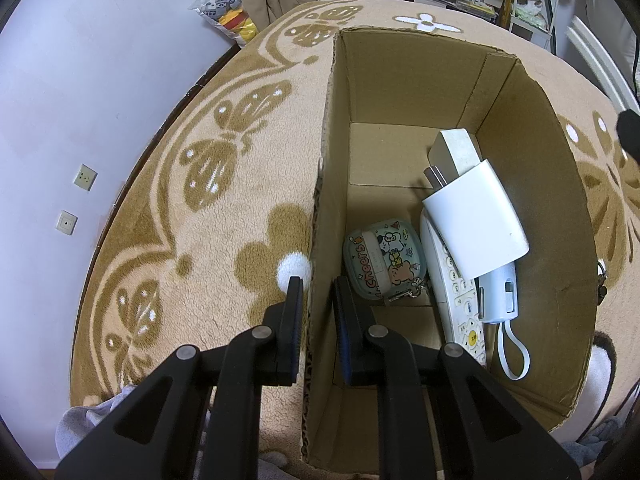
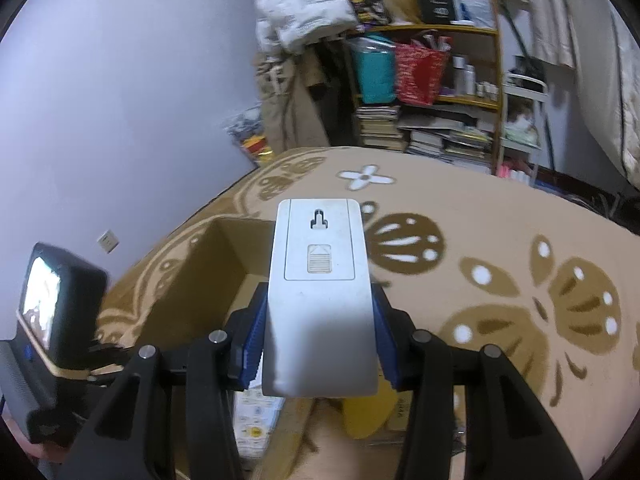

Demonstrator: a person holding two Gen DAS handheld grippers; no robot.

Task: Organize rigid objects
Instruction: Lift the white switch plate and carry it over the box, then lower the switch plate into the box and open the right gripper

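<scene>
An open cardboard box (image 1: 532, 80) stands on the beige patterned blanket. My left gripper (image 1: 318, 292) straddles the box's left wall (image 1: 326, 140), one finger outside and one inside, shut on it. In the box lie a cartoon "cheers" case (image 1: 384, 264), a white remote (image 1: 452, 292), a white block (image 1: 476, 224), a pale blue handheld device with a strap (image 1: 498, 296) and a grey-white box (image 1: 454, 152). My right gripper (image 2: 320, 320) is shut on a white flat device (image 2: 320, 264), its back with a battery cover facing up, held above the box (image 2: 224, 248).
The blanket (image 2: 500, 264) covers the whole surface around the box. A cluttered bookshelf (image 2: 424, 128) and a white rack stand at the back. A bag of plush toys (image 1: 228, 12) leans on the lilac wall. Keys (image 1: 600, 280) lie right of the box.
</scene>
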